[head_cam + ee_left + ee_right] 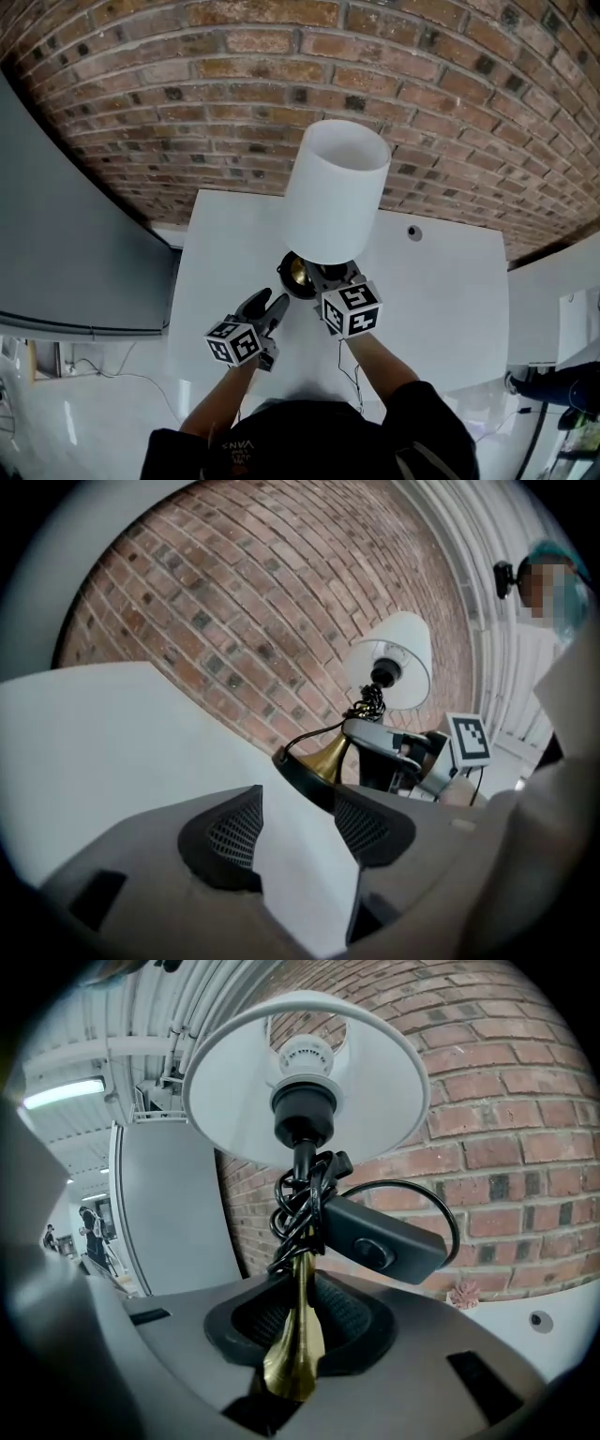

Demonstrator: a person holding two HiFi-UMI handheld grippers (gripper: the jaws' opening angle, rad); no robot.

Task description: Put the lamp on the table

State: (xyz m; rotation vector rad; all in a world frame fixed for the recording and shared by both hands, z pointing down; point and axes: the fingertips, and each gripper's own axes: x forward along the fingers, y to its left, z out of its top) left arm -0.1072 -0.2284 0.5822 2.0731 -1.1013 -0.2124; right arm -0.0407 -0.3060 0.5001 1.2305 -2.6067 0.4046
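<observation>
The lamp has a white shade (336, 192), a brass stem (295, 1354) and a round black base (298, 275). A black cord with a switch (384, 1241) is wound round the stem. My right gripper (328, 278) is shut on the stem just above the base and holds the lamp over the white table (441, 309). Seen from the left gripper view, the base (305, 775) is tilted; whether it touches the table I cannot tell. My left gripper (272, 302) stands open just left of the base, with only tabletop between its fingers (234, 832).
A brick wall (187, 112) runs behind the table. A grey panel (66, 234) stands to the left and a white unit (553, 309) to the right. A small round hole (413, 232) sits in the tabletop at the back right.
</observation>
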